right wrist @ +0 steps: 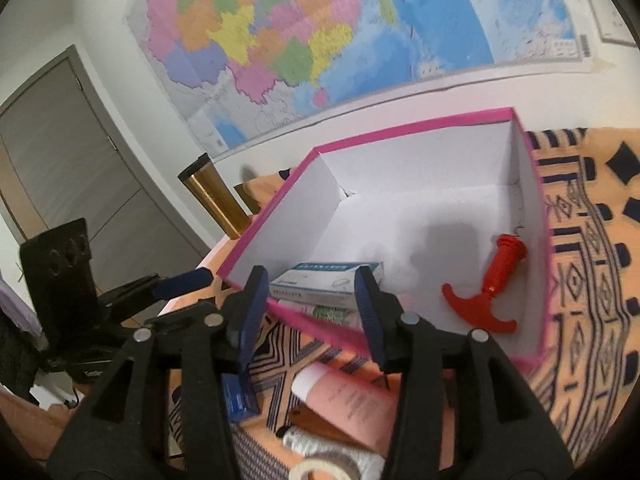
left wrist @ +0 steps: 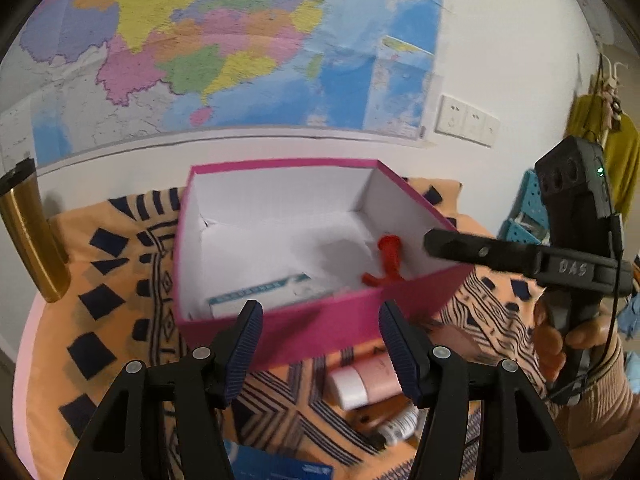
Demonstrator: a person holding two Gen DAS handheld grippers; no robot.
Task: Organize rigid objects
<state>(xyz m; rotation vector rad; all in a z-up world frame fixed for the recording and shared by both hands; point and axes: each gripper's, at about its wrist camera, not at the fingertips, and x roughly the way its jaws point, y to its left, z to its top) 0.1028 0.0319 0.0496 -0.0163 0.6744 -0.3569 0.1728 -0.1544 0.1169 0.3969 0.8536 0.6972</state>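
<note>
We are holding both grippers over a pink cardboard box [right wrist: 536, 216] with smooth white inner walls, sitting mid-frame on an orange patterned cloth [left wrist: 120, 280]. The left gripper [left wrist: 320, 344] is standing apart, its ribbed blue pads empty. The right gripper [right wrist: 308, 312] is also standing apart with nothing between its pads. Inside the box, a red plastic T-shaped tool [right wrist: 488, 288] is lying at the right and flat medicine cartons [right wrist: 324, 284] at the left. Below the box, a pink tube [right wrist: 344, 396] and a white bottle [left wrist: 400, 424] are lying on the cloth.
</note>
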